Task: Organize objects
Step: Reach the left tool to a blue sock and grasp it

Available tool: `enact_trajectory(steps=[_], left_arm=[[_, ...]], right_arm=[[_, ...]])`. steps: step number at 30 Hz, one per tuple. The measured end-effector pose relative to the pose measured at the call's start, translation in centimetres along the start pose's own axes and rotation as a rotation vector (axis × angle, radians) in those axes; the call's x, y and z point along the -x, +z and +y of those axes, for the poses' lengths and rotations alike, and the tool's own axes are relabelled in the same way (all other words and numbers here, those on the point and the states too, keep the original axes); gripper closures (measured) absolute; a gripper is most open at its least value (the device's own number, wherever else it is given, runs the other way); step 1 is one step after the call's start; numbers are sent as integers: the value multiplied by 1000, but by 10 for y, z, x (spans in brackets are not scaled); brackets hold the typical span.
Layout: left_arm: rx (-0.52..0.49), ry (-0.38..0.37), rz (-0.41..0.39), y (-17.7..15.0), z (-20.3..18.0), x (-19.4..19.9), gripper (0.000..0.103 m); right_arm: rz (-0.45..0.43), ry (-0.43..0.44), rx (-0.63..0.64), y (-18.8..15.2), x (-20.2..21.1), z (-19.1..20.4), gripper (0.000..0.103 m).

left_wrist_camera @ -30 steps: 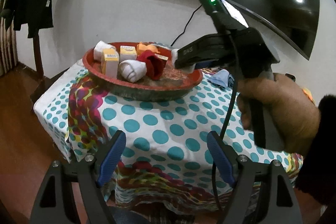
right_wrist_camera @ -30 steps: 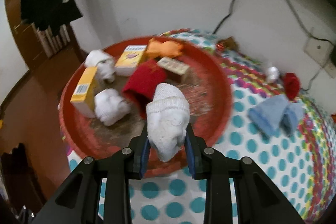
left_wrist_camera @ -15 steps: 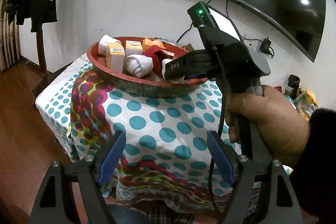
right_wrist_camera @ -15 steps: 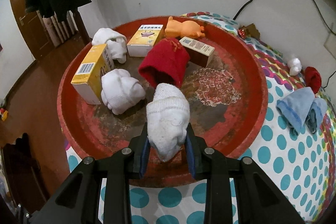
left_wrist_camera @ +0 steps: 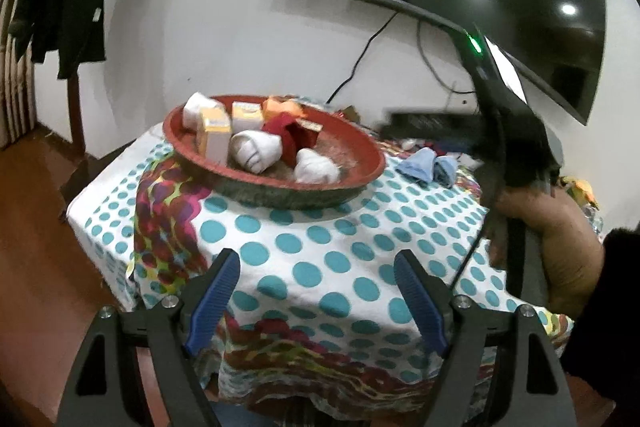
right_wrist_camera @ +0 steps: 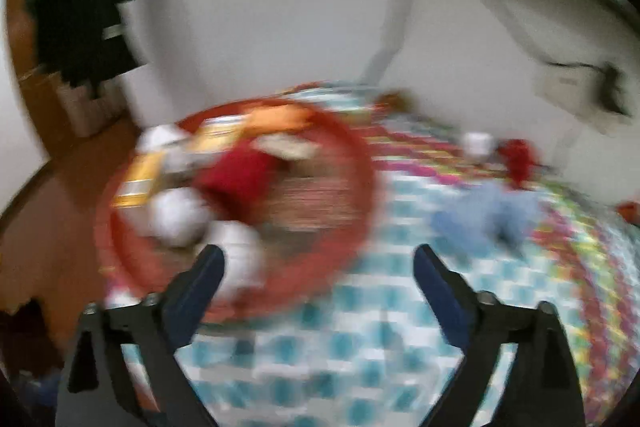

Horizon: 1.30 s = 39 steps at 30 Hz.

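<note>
The right gripper (right_wrist_camera: 316, 263) has just been opening its jaws; they now stand spread wide with nothing between them, above the near rim of the red tray (left_wrist_camera: 360, 143). The white rolled sock (left_wrist_camera: 316, 167) lies inside the tray at its near edge, just beside another white roll (left_wrist_camera: 256, 149) and a red sock (left_wrist_camera: 282, 129). Yellow boxes (left_wrist_camera: 216, 137), one more white roll and an orange thing stand further back in the tray.

The left gripper (left_wrist_camera: 316, 273) is also spread wide and empty, hanging in front of the table's near side over the dotted tablecloth (left_wrist_camera: 320, 251). A pair of blue socks (left_wrist_camera: 426, 165) lies on the cloth to the right of the tray, well apart from it.

In the left wrist view the right gripper's black body and the hand (left_wrist_camera: 552, 227) holding it cover the right part of the table. The right wrist view is strongly blurred, so the things in the tray are only colour patches there. A small white thing and a red one near the wall cannot be identified.
</note>
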<state>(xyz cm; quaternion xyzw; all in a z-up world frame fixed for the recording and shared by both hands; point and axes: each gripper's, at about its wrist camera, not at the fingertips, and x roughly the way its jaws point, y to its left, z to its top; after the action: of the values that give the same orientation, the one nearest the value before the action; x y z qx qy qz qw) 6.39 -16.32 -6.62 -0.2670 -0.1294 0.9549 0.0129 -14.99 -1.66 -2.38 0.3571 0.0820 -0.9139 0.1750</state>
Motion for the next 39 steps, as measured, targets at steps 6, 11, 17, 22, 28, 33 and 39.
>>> enact_trajectory(steps=[6, 11, 17, 22, 28, 33, 39], left_arm=[[-65, -40, 16, -4, -17, -2, 21], [-103, -65, 41, -9, -34, -9, 21], [-178, -95, 89, 2, -70, -31, 21], [-252, -132, 80, 35, -107, -57, 21], [-357, -145, 96, 82, -159, -124, 21], [-438, -155, 168, 106, -198, -198, 21], [-515, -41, 282, 109, -217, -285, 21]], right_arm=[[41, -290, -241, -47, 0, -141, 5], [41, -344, -433, -75, 8, -230, 5], [16, -340, -507, -87, 11, -278, 4], [-16, -250, -594, -96, 11, -298, 4], [-9, -193, -697, -108, 8, -312, 3], [-11, -195, -696, -108, 7, -311, 3], [-26, -187, -699, -108, 8, -311, 2]])
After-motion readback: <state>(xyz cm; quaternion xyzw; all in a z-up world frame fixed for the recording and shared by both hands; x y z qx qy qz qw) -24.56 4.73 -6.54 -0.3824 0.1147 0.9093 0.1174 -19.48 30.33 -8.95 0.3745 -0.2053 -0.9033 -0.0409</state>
